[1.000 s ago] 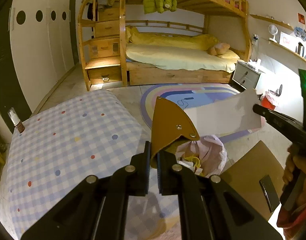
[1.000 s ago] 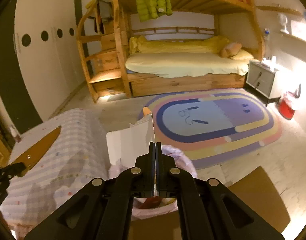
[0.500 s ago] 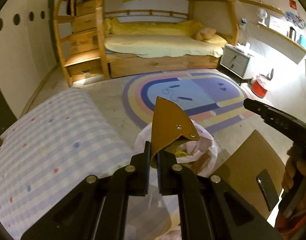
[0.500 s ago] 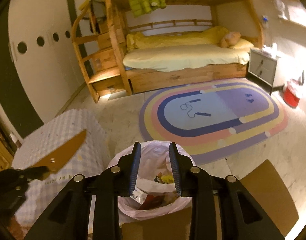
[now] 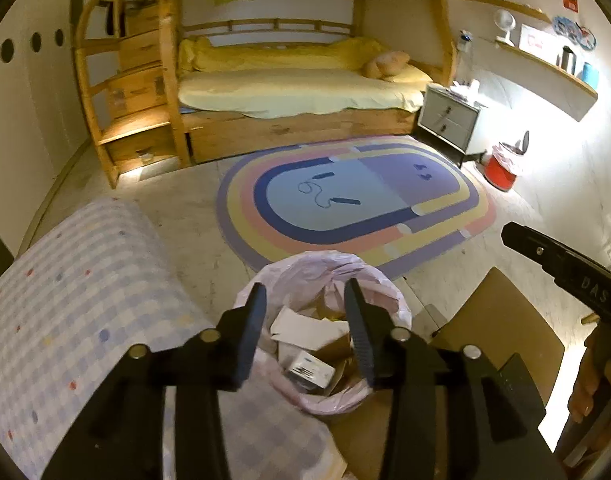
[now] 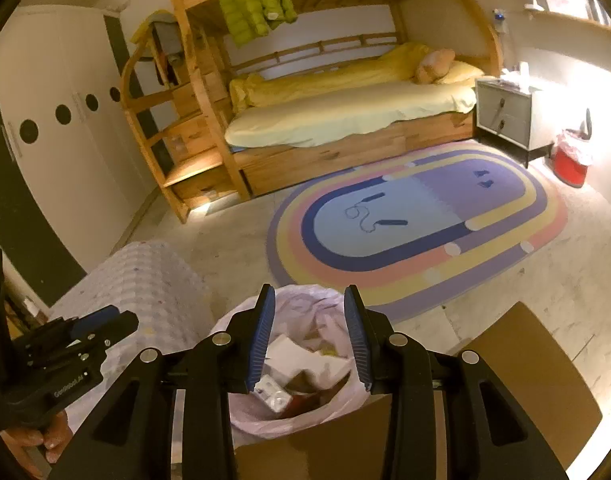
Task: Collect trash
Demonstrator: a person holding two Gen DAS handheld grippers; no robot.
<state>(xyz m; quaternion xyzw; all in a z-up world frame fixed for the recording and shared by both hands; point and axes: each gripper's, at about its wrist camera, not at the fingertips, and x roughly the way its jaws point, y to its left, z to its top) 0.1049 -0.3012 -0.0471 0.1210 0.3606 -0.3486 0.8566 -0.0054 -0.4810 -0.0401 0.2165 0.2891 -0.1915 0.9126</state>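
A pale pink trash bag [image 5: 317, 266] stands open on the floor, holding white paper [image 5: 301, 326], a small printed box [image 5: 309, 372] and brown scraps. My left gripper [image 5: 305, 292] hangs over the bag's mouth with its jaws opening and nothing between them. My right gripper [image 6: 309, 292] hovers over the same bag [image 6: 301, 306], jaws also opening and empty, with a white card [image 6: 289, 356] lying in the bag below. The right tool's finger [image 5: 521, 240] shows at the right edge of the left wrist view.
A checkered cloth surface [image 5: 85, 300] lies left of the bag. Brown cardboard [image 5: 501, 320] lies on the floor at the right. Beyond are an oval rug [image 5: 345, 200], a wooden bunk bed [image 5: 289, 92], a nightstand [image 5: 449, 120] and a red bin [image 5: 503, 168].
The right gripper let go of the white card, then the left let go of the brown piece; both dropped into the bag. Both jaws opened and both grippers moved over the bag.
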